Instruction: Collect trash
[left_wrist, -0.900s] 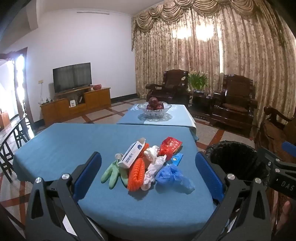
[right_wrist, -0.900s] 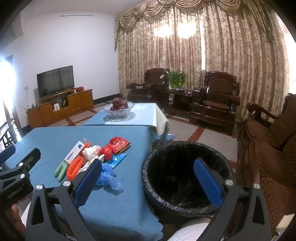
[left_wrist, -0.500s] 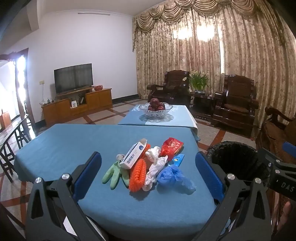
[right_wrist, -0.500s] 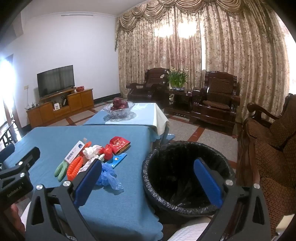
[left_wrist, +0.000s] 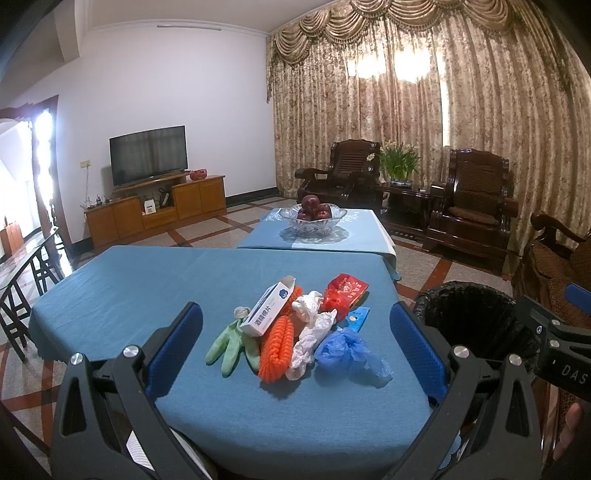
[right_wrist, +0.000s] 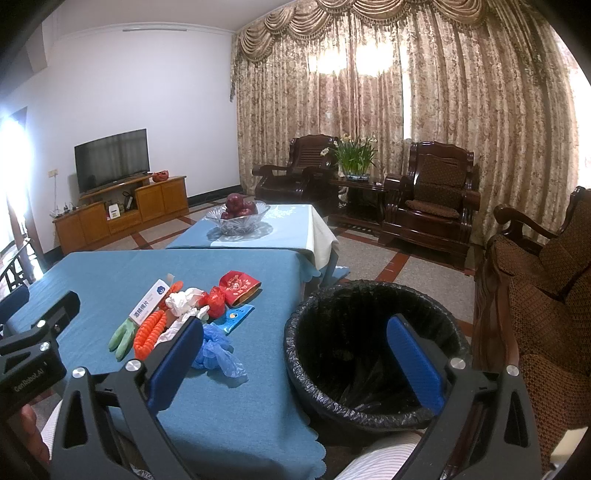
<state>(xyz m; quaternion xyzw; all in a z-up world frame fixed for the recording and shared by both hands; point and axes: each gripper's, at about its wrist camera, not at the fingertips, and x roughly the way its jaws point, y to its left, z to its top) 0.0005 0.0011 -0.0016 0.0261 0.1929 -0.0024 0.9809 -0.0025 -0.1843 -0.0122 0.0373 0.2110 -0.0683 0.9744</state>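
A small heap of trash lies on the blue tablecloth (left_wrist: 129, 295): a green glove (left_wrist: 232, 339), a white carton (left_wrist: 271, 308), an orange net (left_wrist: 275, 350), crumpled white paper (left_wrist: 312, 328), a blue plastic glove (left_wrist: 347, 350), a red packet (left_wrist: 345, 291) and a small blue card (left_wrist: 357, 316). My left gripper (left_wrist: 295, 339) hovers open just short of the heap, which shows between its blue pads. My right gripper (right_wrist: 295, 350) is open above the near rim of the black-lined bin (right_wrist: 369, 343) beside the table's right edge. Nothing is held.
A glass bowl of red apples (left_wrist: 313, 218) stands on a second blue table behind. Dark wooden armchairs (left_wrist: 476, 206), a potted plant (left_wrist: 399, 162), curtains, and a TV (left_wrist: 147, 155) on a cabinet line the room. A brown sofa (right_wrist: 546, 295) is right of the bin.
The left wrist view has drifted slightly, so the heap sits a little to the right and lower. The right view is unchanged. Both grippers remain open.
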